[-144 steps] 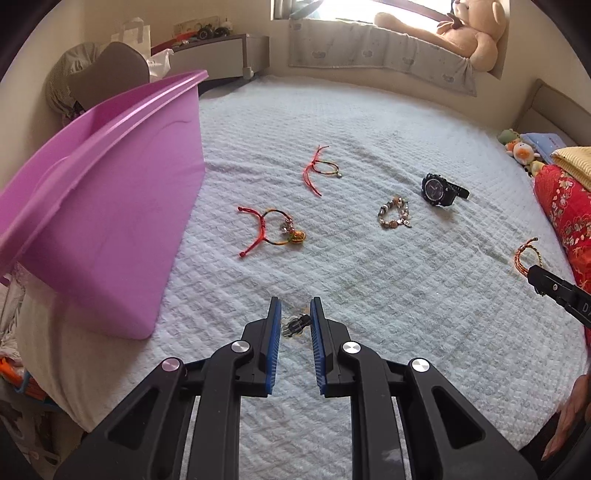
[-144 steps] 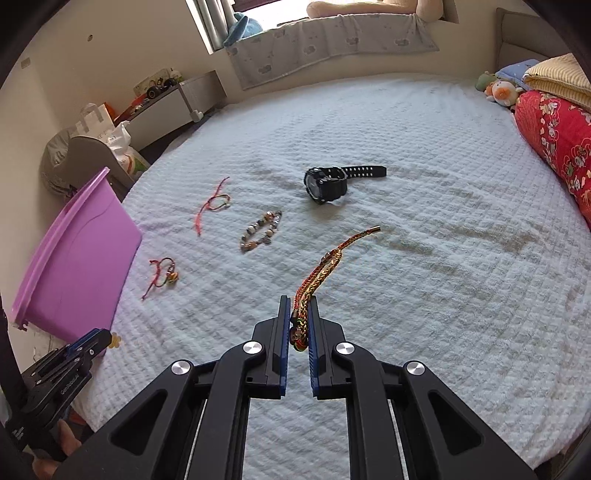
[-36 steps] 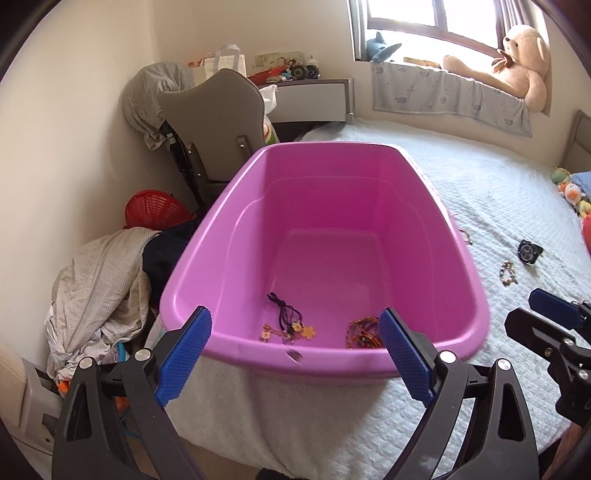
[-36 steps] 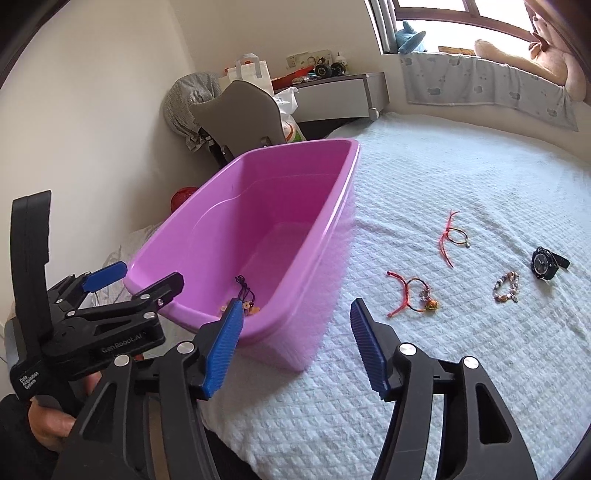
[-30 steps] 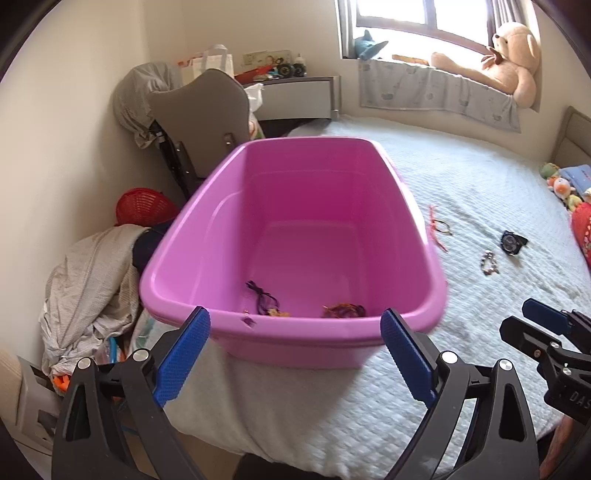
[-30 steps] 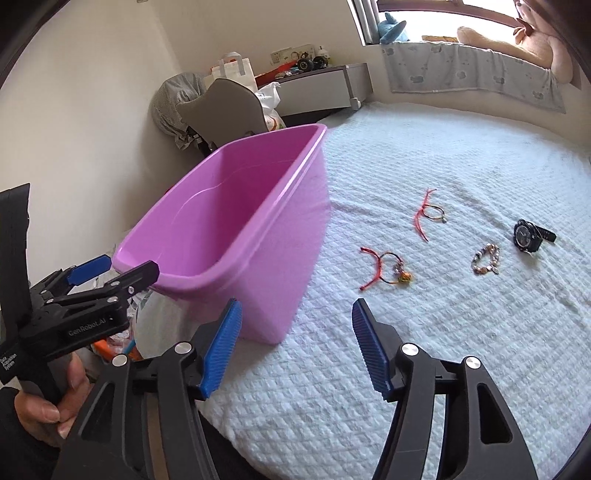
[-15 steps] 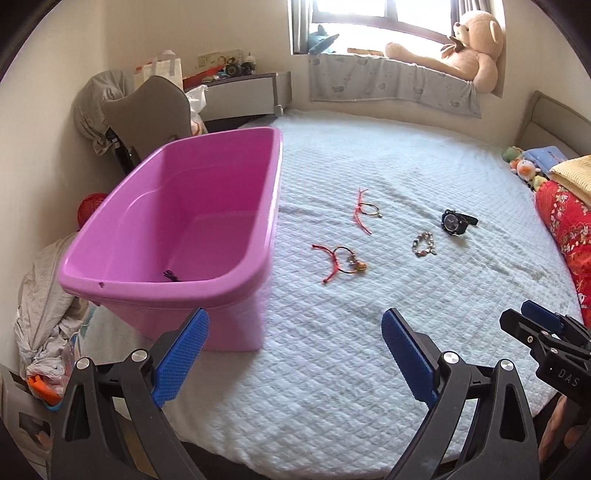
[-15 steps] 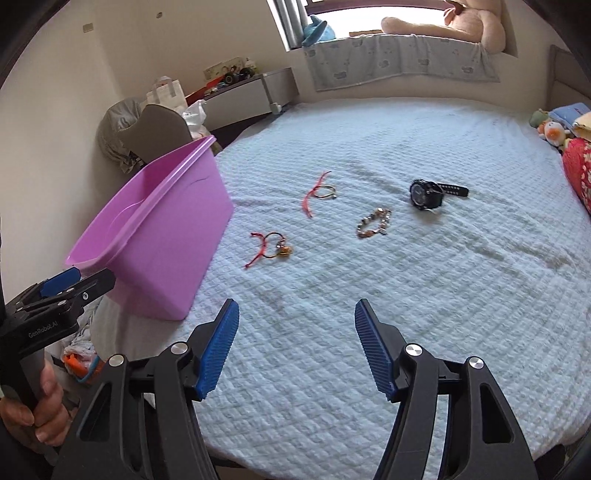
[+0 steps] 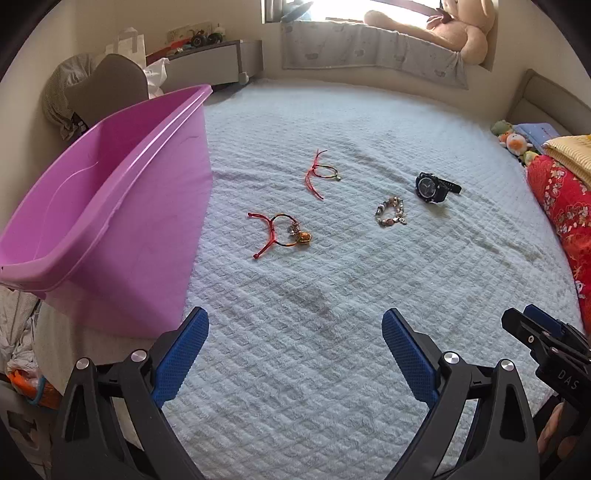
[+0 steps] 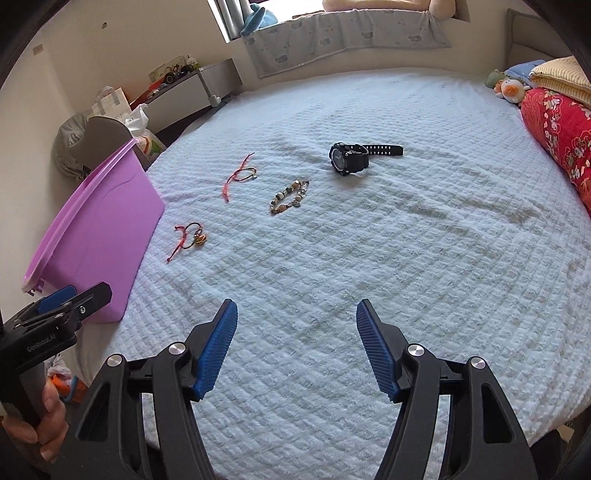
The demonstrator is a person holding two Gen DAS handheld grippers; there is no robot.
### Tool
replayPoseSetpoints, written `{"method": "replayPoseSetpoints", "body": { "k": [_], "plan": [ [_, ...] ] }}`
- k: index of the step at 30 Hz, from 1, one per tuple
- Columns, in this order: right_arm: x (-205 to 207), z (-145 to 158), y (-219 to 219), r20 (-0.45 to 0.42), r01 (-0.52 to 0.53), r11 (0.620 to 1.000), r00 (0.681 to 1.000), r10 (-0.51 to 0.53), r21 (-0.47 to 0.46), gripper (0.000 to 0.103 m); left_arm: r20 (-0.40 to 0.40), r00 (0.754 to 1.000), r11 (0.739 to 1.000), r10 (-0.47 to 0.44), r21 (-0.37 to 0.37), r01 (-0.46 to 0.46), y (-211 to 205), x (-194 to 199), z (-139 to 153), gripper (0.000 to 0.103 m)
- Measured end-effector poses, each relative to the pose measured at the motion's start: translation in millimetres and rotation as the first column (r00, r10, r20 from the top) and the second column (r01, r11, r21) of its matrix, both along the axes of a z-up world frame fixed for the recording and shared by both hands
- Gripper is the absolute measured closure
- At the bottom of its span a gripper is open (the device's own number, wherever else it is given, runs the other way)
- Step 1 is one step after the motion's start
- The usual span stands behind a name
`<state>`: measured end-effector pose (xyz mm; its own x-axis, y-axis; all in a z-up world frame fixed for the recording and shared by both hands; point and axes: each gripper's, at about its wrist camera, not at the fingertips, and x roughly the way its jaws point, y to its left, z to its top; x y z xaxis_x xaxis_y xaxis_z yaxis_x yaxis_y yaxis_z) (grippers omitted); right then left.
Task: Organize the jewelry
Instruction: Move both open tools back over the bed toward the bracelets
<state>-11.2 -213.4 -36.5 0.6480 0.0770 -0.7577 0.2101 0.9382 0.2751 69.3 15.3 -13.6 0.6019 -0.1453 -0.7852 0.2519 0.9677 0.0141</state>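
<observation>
Jewelry lies on a pale blue quilted bed (image 9: 332,295): a red cord bracelet with a gold charm (image 9: 284,232) (image 10: 190,236), a thin red cord bracelet (image 9: 321,173) (image 10: 240,175), a beaded bracelet (image 9: 391,212) (image 10: 290,195) and a black watch (image 9: 432,186) (image 10: 351,155). A pink tub (image 9: 103,206) (image 10: 96,229) stands at the bed's left edge. My left gripper (image 9: 295,350) is open and empty above the near bed. My right gripper (image 10: 297,347) is open and empty too, near the front edge.
A red patterned quilt (image 9: 565,206) and small plush toys (image 9: 511,138) lie at the right. A teddy bear (image 9: 454,26) sits on the window ledge. A grey chair (image 9: 107,85) and a low cabinet (image 9: 207,66) stand behind the tub.
Both grippers have swung away from above the pink tub to over the bed, toward the loose jewelry. Both jaws stay wide open and empty.
</observation>
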Motion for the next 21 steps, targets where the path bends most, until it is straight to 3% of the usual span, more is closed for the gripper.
{"method": "replayPoseSetpoints", "body": {
  "k": [7,21],
  "plan": [
    [37.9,-22.9,-2.7,-0.036,-0.029,1.000,0.999,0.028,-0.010,0.036,-0.055,0.997,0.998,0.058,0.014,-0.057,-6.3,35.8,-29.7,0.010],
    [145.7,-62.0,-4.9,-0.091,-0.070,0.997,0.994,0.066,-0.042,0.036,-0.068,0.986,0.988,0.153,0.033,-0.152,-13.1,121.1,-70.4,0.010]
  ]
}}
